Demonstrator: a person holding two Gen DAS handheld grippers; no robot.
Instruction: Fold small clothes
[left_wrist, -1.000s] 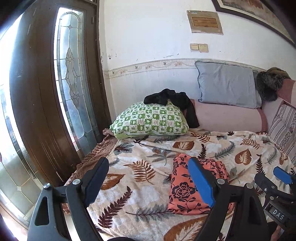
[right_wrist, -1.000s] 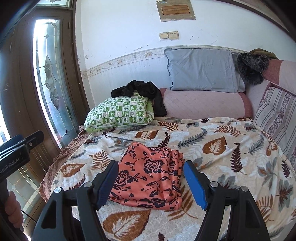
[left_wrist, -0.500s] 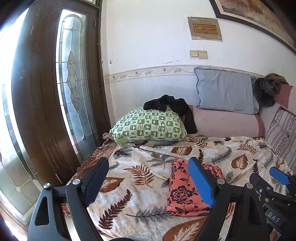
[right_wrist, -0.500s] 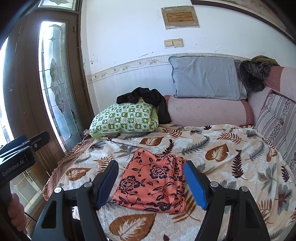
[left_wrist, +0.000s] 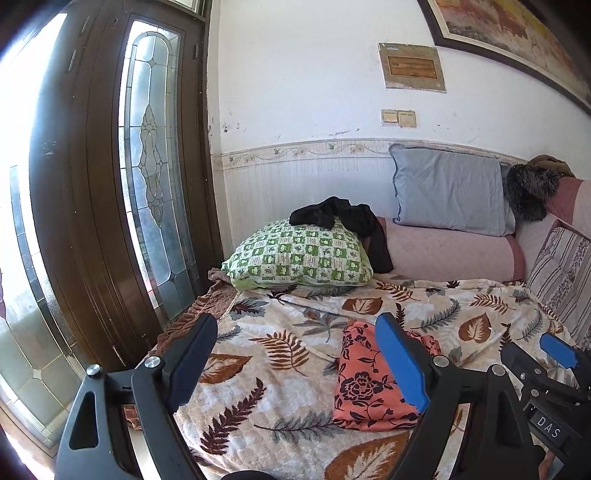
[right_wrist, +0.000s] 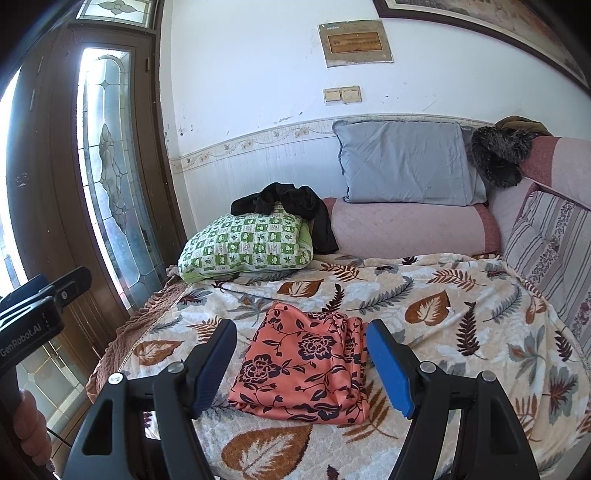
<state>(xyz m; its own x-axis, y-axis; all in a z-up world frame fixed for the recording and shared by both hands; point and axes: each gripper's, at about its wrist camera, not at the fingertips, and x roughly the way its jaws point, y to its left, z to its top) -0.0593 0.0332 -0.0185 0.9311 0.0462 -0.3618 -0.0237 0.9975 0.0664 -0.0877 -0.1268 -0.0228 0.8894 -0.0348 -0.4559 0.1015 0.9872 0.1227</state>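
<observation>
A folded orange cloth with a dark flower print lies flat on the leaf-patterned blanket near the bed's front edge. It also shows in the left wrist view. My right gripper is open and empty, held back from the cloth and above it. My left gripper is open and empty, to the left of the cloth. The right gripper also shows at the right edge of the left wrist view.
A green checked pillow with a black garment on it lies at the back left. A grey pillow leans on the wall over a pink bolster. A glass-panelled door stands on the left.
Both grippers have pulled back and risen away from the bed, so the folded cloth looks smaller and farther. Both stay open. The cloth has not moved.
</observation>
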